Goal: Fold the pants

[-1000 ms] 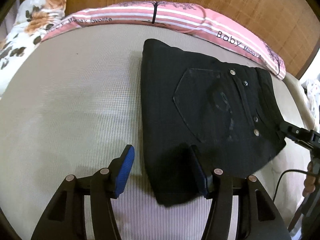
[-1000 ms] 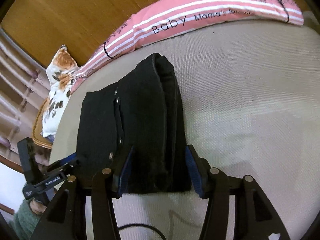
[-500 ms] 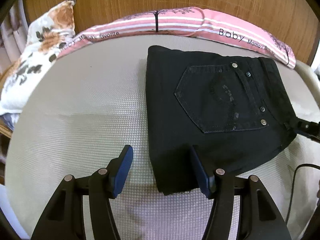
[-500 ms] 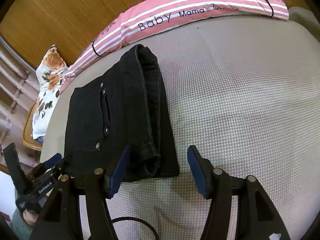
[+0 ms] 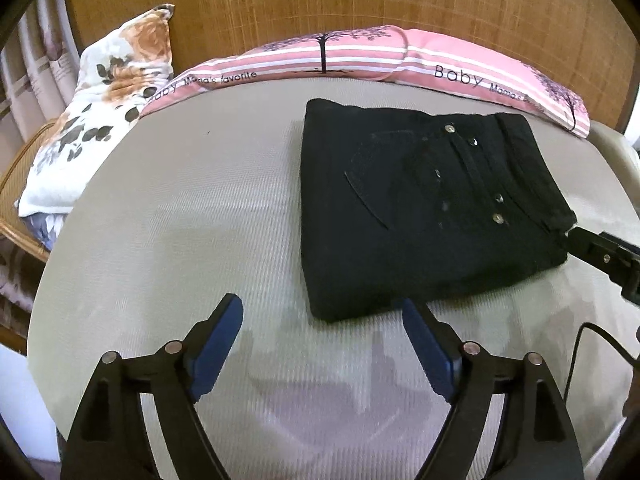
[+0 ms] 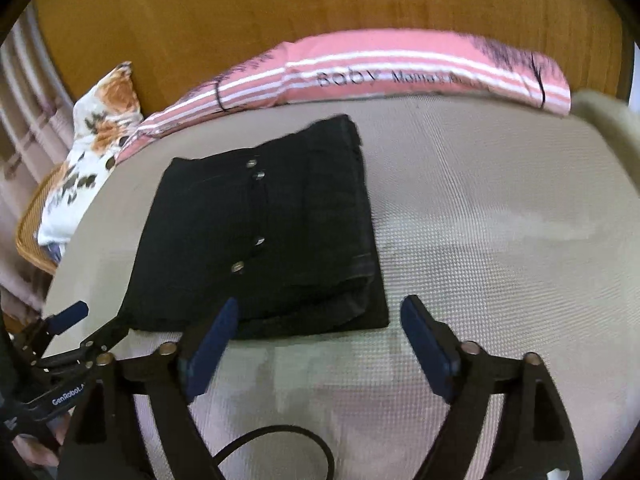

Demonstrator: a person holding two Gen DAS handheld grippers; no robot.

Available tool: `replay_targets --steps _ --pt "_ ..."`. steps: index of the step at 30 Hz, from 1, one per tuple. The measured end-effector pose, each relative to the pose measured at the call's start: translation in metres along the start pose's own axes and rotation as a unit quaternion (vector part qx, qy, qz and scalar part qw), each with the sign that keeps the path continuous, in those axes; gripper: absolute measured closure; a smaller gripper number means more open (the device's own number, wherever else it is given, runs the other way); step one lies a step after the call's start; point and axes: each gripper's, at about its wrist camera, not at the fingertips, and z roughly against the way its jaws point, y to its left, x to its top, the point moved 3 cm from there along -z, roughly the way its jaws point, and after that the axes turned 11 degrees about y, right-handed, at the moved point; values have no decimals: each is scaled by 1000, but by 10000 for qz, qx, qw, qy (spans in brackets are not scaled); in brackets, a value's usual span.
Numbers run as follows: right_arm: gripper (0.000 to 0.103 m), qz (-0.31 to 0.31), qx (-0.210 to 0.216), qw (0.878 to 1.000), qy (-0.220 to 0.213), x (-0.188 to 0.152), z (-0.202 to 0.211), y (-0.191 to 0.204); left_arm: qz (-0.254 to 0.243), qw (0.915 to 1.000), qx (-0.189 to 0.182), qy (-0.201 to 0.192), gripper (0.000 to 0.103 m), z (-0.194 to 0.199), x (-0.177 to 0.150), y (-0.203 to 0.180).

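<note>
Left claw (image 5: 322, 344): blue pads spread and opening wider, nothing between them, tips just short of the near edge of the folded black pants (image 5: 424, 216). Right claw (image 6: 316, 344): likewise opening, empty, its left pad overlapping the near edge of the pants (image 6: 260, 240) in view, contact impossible to tell. Pants folded into a compact rectangle, pocket and rivets facing up, lying flat on the beige bed (image 5: 192, 208). Beyond them, along the wooden headboard (image 5: 360, 0), a pink striped pillow (image 5: 360, 56); at the far left, a floral pillow (image 5: 104, 112). No containers in sight.
</note>
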Motion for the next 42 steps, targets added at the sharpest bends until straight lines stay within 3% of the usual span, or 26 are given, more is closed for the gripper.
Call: replay_targets --steps 14,42 --pt "3 460 -474 9959 -611 -28 35 36 137 9998 164 -63 18 18 -32 -3" --pt "3 483 -279 9976 -403 -50 28 45 328 9988 346 -142 18 27 -45 -1"
